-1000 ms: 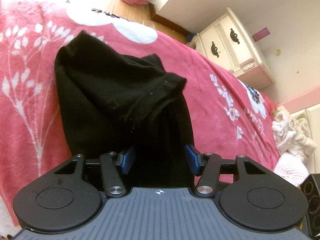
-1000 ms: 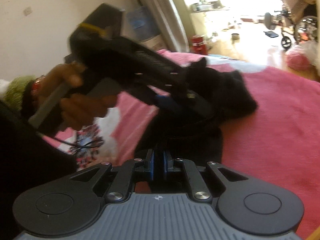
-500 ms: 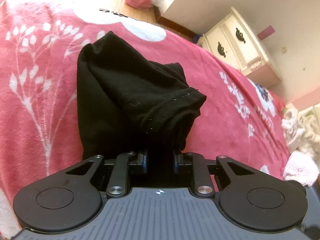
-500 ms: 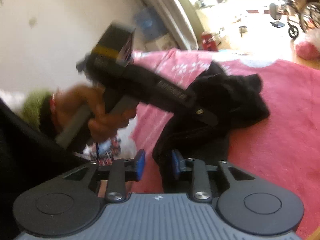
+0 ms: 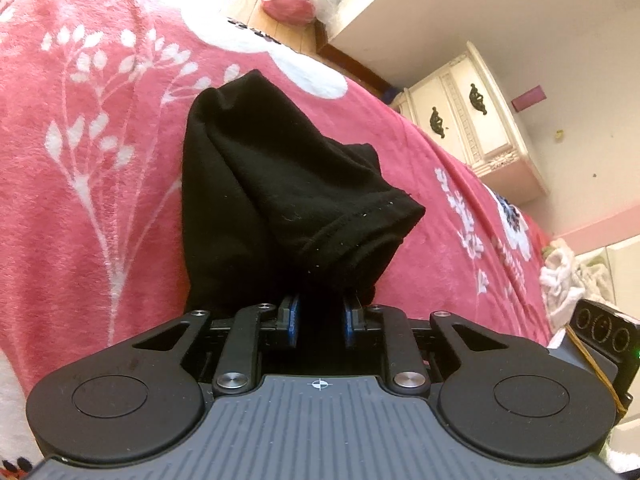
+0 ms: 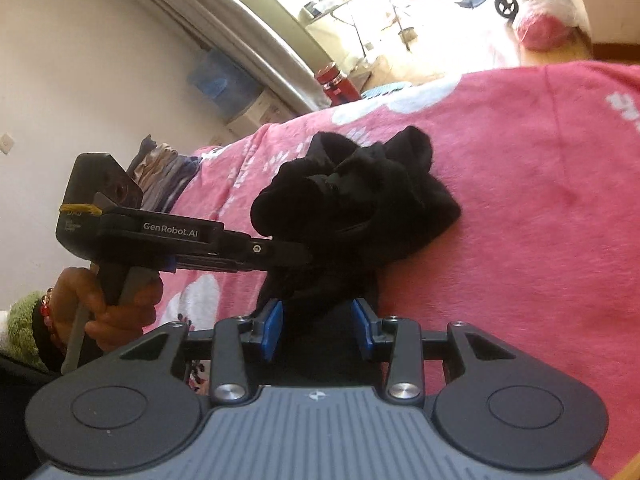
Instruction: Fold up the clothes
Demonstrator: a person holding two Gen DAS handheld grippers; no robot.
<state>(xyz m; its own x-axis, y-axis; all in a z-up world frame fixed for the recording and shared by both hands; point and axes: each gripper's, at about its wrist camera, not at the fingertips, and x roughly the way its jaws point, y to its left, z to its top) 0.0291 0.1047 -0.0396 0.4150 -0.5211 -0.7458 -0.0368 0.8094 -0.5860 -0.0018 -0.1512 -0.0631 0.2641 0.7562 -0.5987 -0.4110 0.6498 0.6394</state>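
From the left wrist view I see my left gripper (image 5: 320,320) with its blue pads drawn close and clamped on a bunch of the crumpled black knit garment (image 5: 280,188); the cloth fills the narrow gap between the pads and rises away from them in a thick fold with a stitched hem hanging to the right; the garment lies on the bed, on a pink fleece blanket with white leaf and flower print (image 5: 88,200); beyond the bed stand a cream cabinet with dark ornate handles (image 5: 472,116) and, at the right edge, a heap of white cloth (image 5: 564,276).

From the right wrist view my right gripper (image 6: 318,328) has its blue pads parted, and its jaws have just been opening; the near end of the garment (image 6: 360,208) lies between the pads, though I cannot tell whether either pad touches it; the rest of the garment is heaped just ahead on the blanket (image 6: 520,220); the left gripper (image 6: 296,254) reaches in from the left of this view with its tip buried in the black cloth, held by the person's hand (image 6: 108,304), which wears a red bead bracelet (image 6: 50,312); a stack of folded clothes (image 6: 164,172) sits at the far edge of the bed; a red bottle (image 6: 338,84) stands on the floor beyond.
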